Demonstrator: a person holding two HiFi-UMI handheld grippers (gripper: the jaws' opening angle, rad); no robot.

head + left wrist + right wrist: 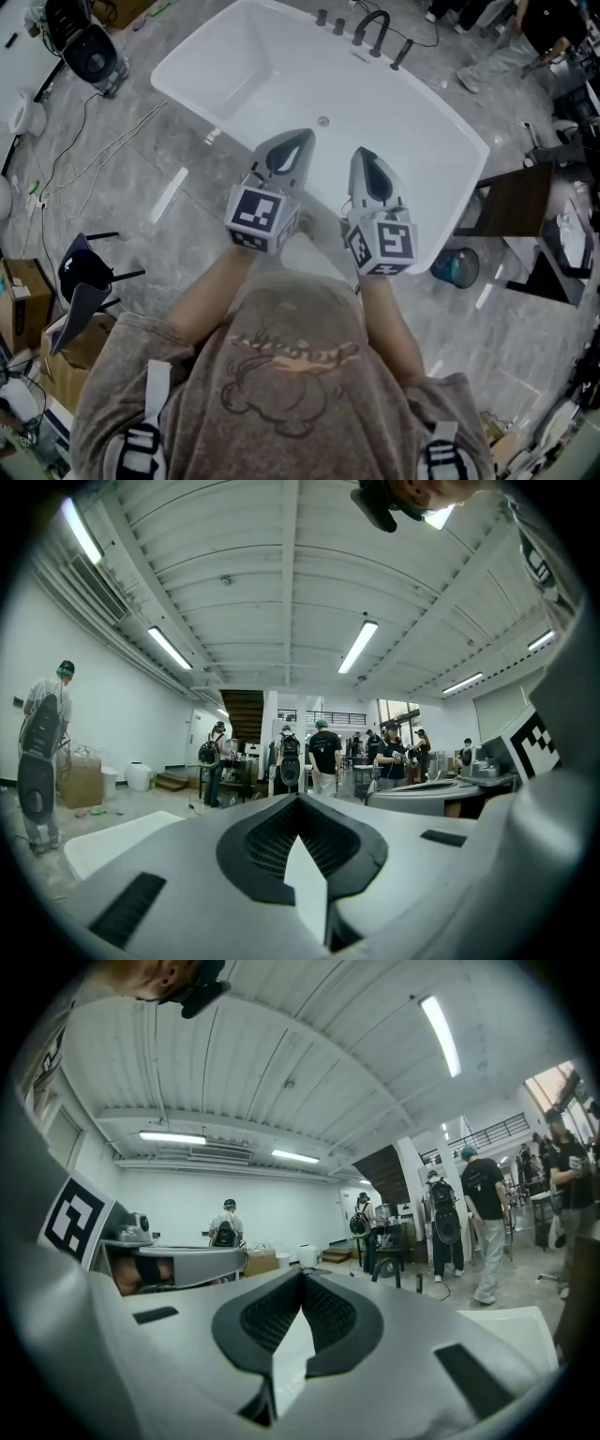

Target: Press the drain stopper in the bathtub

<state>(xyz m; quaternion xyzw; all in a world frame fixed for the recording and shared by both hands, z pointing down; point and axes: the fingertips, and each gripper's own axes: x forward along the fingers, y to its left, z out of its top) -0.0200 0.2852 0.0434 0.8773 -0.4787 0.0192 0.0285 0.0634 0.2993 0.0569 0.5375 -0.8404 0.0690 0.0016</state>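
Here, in the head view, a person stands at the near rim of a white tub [234, 56] that lies slantwise on a grey marbled floor [141, 206]. The left gripper [302, 137] and right gripper [364, 156] are held side by side over the tub's near half, both pointing toward the far end. The stopper [322, 121], a small round grey disc, sits on the tub's bottom past both tips, closer to the left one, with a dark faucet [373, 26] on the far rim beyond it. Nothing touches the stopper. How high the grippers hang above it cannot be told. The press looks not yet begun: a gripper has to come down onto the disc. Thin cables [94, 159] trail over the floor at left, beside a dark chair [82, 281].

In the left gripper view, the left gripper's [298, 803] jaws meet at their tips with nothing between them, leaving only a pale wedge-shaped gap lower down. The camera looks level across a large white hall, not down into the tub. Strip lights [359, 646] run along a ribbed ceiling [281, 564], and several people [325, 757] stand far off.

In the right gripper view, the right gripper's [302, 1279] jaws are likewise closed and empty. The same hall shows, with more people [485, 1213] standing at right.
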